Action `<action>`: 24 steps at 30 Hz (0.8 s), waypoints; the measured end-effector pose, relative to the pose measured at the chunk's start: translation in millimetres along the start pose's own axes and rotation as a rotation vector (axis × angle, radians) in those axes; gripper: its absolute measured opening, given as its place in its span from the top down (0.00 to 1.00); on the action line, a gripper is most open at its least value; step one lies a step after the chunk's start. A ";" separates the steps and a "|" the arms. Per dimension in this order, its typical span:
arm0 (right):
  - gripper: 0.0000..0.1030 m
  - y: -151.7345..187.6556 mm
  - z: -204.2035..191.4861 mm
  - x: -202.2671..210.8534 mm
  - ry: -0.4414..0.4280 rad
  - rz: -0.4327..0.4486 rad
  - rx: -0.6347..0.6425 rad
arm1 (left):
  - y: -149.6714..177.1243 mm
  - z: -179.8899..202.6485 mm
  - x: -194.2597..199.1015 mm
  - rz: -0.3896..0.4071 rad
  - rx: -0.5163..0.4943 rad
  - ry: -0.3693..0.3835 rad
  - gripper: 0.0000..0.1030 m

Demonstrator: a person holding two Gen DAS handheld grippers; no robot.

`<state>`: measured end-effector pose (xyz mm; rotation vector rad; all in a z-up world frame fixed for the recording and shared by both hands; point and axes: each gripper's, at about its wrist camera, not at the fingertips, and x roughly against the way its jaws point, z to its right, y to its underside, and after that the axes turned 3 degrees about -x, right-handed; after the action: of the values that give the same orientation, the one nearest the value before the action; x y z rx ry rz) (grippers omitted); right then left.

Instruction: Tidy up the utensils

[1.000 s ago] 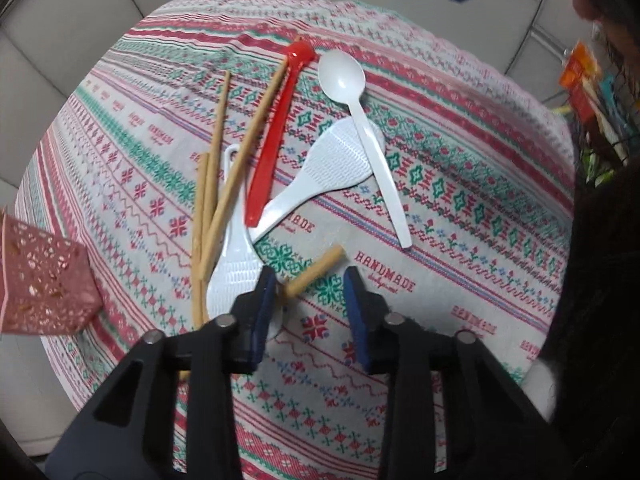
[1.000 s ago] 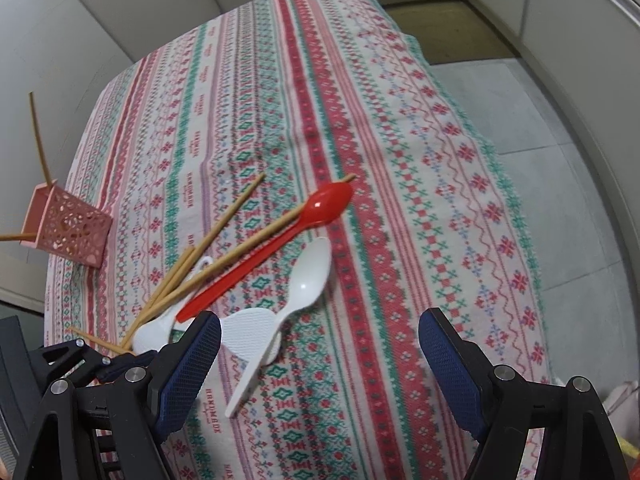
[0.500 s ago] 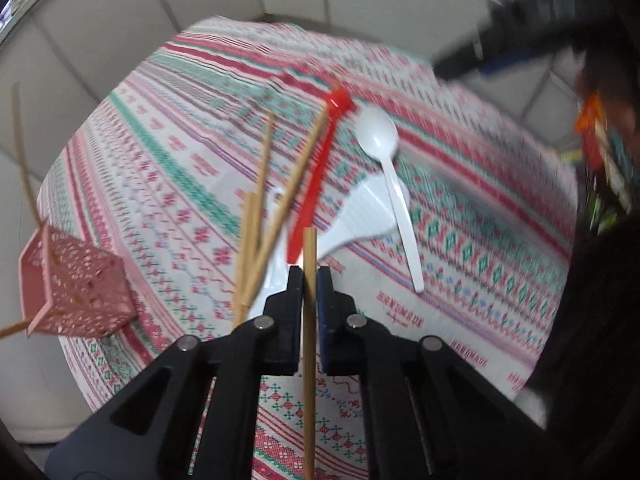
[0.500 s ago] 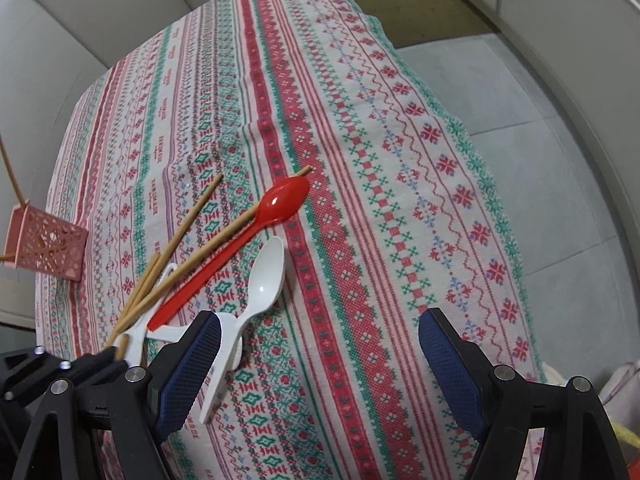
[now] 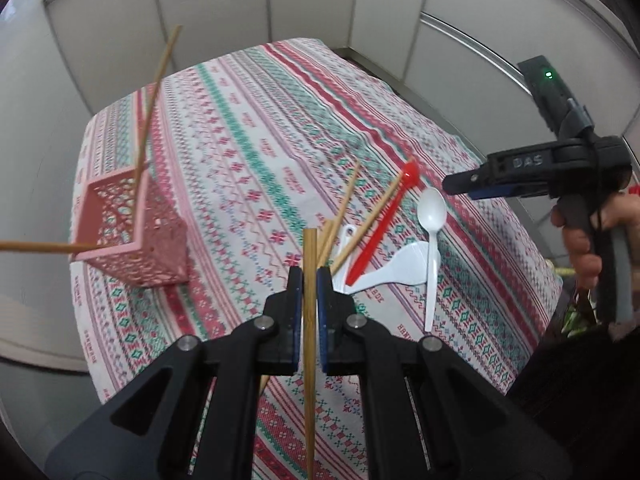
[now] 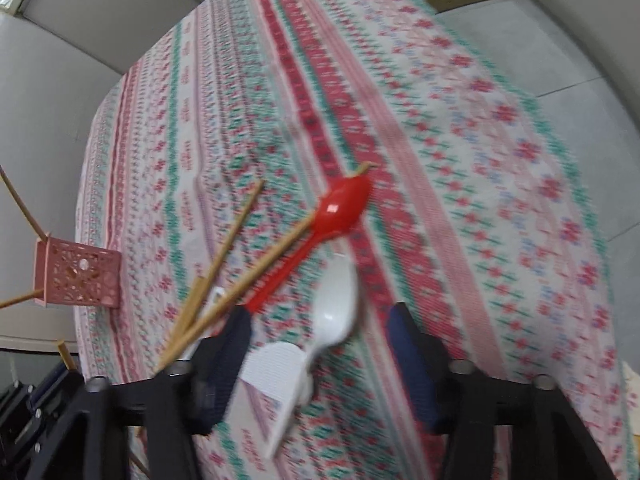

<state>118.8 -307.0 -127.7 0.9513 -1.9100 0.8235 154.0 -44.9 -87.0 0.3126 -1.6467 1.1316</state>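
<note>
My left gripper point(image 5: 309, 278) is shut on a wooden chopstick point(image 5: 310, 248), which it holds upright above the striped tablecloth point(image 5: 248, 140). To its left stands a pink lattice basket point(image 5: 132, 236) with two chopsticks point(image 5: 156, 92) leaning out of it. The pile on the cloth holds a red spoon point(image 6: 340, 208), a white spoon point(image 6: 336, 304), a white rice paddle point(image 6: 272, 372) and several chopsticks point(image 6: 232, 240). My right gripper point(image 6: 320, 360) hovers over the white spoon. Its jaws are closing on either side of the bowl, and the pads are clear of it.
A person's hand point(image 5: 580, 240) holds the right gripper's handle point(image 5: 532, 168) at the right of the left wrist view. Grey wall panels point(image 5: 312, 0) ring the table. The cloth drops off at the table's right edge toward grey floor point(image 6: 560, 40).
My left gripper shut on a chopstick, lifted it off the cloth and rolled it upright. My right gripper came down over the white spoon and its jaws narrowed.
</note>
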 end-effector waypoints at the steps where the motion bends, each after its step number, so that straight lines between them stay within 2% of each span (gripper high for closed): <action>1: 0.53 -0.8 -4.6 -3.9 -0.005 -0.004 0.003 | 0.2 -0.8 0.1 0.000 0.007 -0.001 0.92; 6: 0.64 -9.9 -32.1 -36.1 -0.089 -0.044 -0.017 | 3.6 -0.8 4.7 0.011 0.017 -0.016 0.92; 8: 0.67 -13.5 -40.0 -47.2 -0.081 -0.045 -0.007 | 5.1 -3.0 7.0 0.017 0.021 -0.023 0.92; 13: 0.74 -23.9 -54.5 -71.8 -0.018 -0.034 0.002 | 7.9 -12.6 13.6 0.029 0.048 -0.043 0.92; 16: 0.75 -29.0 -64.3 -80.1 0.008 -0.015 0.009 | 8.5 -17.1 14.8 0.031 0.061 -0.048 0.92; 22: 0.77 -31.4 -81.9 -91.7 0.133 0.045 0.027 | 10.0 -21.9 16.8 0.036 0.085 -0.051 0.92; 24: 0.83 -29.5 -88.9 -93.8 0.192 0.069 0.050 | 10.3 -23.3 18.5 0.041 0.092 -0.047 0.92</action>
<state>212.4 -221.0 -165.4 0.8091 -1.7714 0.9716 153.7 -15.2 -76.8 0.3686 -1.6514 1.2417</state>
